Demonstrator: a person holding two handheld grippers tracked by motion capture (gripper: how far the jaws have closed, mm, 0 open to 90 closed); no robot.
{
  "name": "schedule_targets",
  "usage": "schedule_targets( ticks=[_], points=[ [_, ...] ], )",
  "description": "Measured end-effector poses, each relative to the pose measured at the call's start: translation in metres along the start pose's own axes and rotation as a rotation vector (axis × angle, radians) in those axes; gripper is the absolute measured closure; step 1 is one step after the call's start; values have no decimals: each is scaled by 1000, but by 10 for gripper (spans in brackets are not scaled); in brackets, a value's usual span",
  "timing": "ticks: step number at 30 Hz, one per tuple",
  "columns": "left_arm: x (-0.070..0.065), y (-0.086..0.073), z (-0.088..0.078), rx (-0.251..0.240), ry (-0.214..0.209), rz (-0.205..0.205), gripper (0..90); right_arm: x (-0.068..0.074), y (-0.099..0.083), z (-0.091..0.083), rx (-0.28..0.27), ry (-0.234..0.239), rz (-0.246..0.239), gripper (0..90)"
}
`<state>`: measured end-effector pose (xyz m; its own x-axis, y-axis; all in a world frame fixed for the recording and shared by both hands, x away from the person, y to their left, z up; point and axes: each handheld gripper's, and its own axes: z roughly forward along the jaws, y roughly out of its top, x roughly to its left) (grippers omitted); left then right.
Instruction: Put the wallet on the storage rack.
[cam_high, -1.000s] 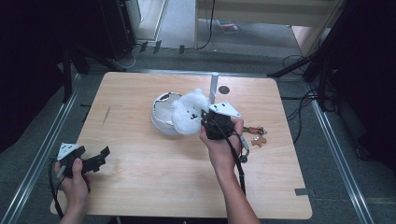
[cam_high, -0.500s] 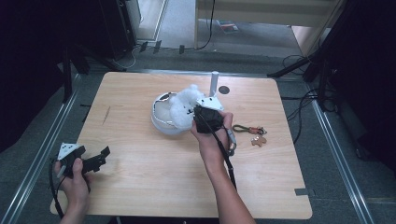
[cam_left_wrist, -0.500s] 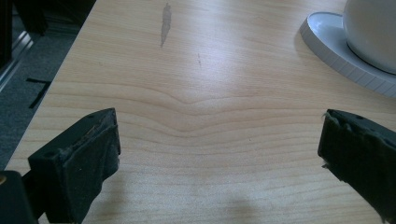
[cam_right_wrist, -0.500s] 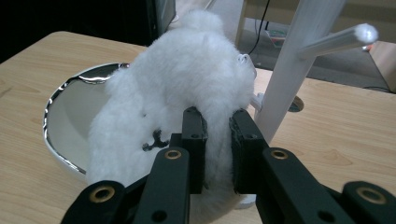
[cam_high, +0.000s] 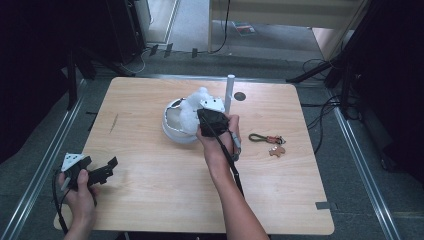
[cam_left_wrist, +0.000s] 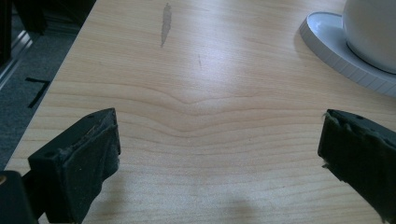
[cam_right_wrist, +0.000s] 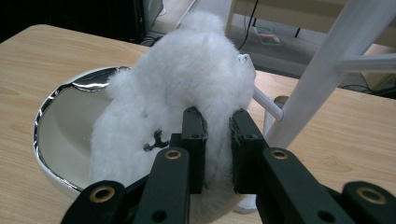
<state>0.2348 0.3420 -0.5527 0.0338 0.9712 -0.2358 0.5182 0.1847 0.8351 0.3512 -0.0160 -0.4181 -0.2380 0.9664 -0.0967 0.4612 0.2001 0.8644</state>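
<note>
Right gripper view is showing the right tool (cam_right_wrist: 217, 140) pinching a soft, light white plush toy (cam_right_wrist: 187, 93) at frame centre over a bowl (cam_right_wrist: 60, 121), while the left tool (cam_left_wrist: 219, 154) is gaping wide above the worktop (cam_left_wrist: 196, 70).

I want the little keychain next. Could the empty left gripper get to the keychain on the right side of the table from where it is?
Probably not without moving a lot. The left gripper sits open at the near left corner, while the green-looped keychain lies across the light wooden table, beyond the person's right forearm. The right gripper, shut on the fluffy white toy, is nearer.
</note>
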Motion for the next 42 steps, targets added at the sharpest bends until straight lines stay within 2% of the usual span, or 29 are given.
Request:
schedule_targets(
  ticks=[9,22,34,38,42],
  points=[
    [0,0,0,2,-1,1,0,8,-1,9,5,-17,-8,792],
    [0,0,0,2,0,0,0,24,-4,26,12,0,-4,784],
    [0,0,0,2,0,1,0,33,-9,32,15,1,-31,762],
    [0,0,0,1,-1,2,0,37,-12,33,16,10,-55,746],
    [0,0,0,2,-2,2,0,43,-15,33,9,52,-73,722]
  ],
)
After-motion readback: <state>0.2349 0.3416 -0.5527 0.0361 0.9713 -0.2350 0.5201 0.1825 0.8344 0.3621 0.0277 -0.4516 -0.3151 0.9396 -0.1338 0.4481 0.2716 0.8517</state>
